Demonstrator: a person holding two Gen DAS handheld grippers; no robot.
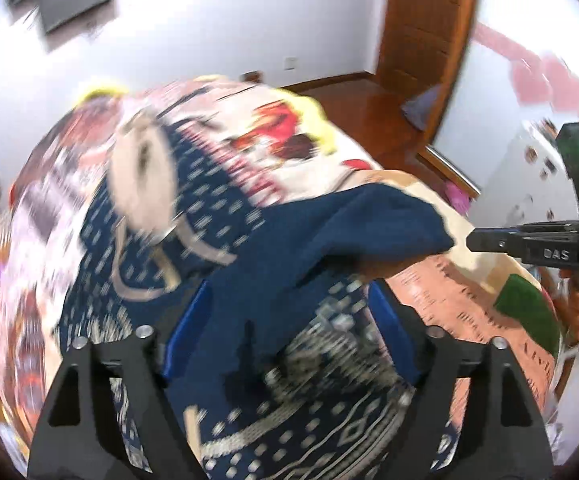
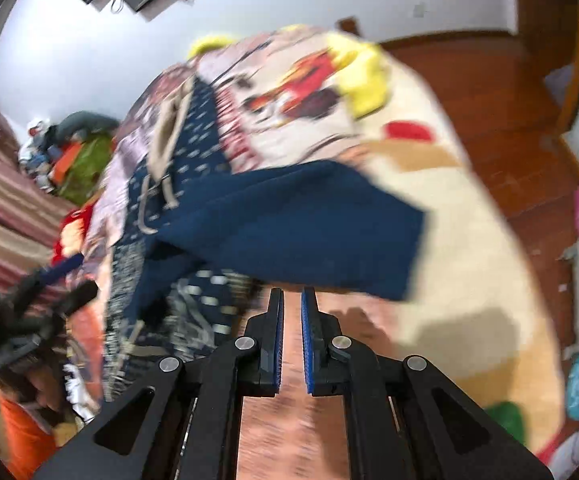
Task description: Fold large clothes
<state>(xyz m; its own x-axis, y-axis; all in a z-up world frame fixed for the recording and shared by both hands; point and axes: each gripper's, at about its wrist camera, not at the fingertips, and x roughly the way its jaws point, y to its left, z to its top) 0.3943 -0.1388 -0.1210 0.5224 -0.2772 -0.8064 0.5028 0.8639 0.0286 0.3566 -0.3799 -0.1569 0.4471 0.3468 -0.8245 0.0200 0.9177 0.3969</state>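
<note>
A large navy garment with a cream pattern (image 1: 289, 380) lies on the bed, its plain navy inner side (image 1: 329, 232) folded over; it also shows in the right wrist view (image 2: 289, 220). My left gripper (image 1: 285, 300) is open, its blue pads on either side of the cloth, which drapes between them. My right gripper (image 2: 291, 300) has its jaws close together with a narrow gap and nothing between them, just short of the navy flap's edge. The right gripper (image 1: 489, 240) also shows at the right in the left wrist view, beside the flap's tip.
The bed carries a colourful cartoon blanket (image 2: 449, 240) with a yellow item (image 2: 365, 80) at its far end. Clothes are piled at the left (image 2: 73, 152). A wooden floor (image 2: 529, 160) and door (image 1: 421, 20) lie to the right. The frames are motion-blurred.
</note>
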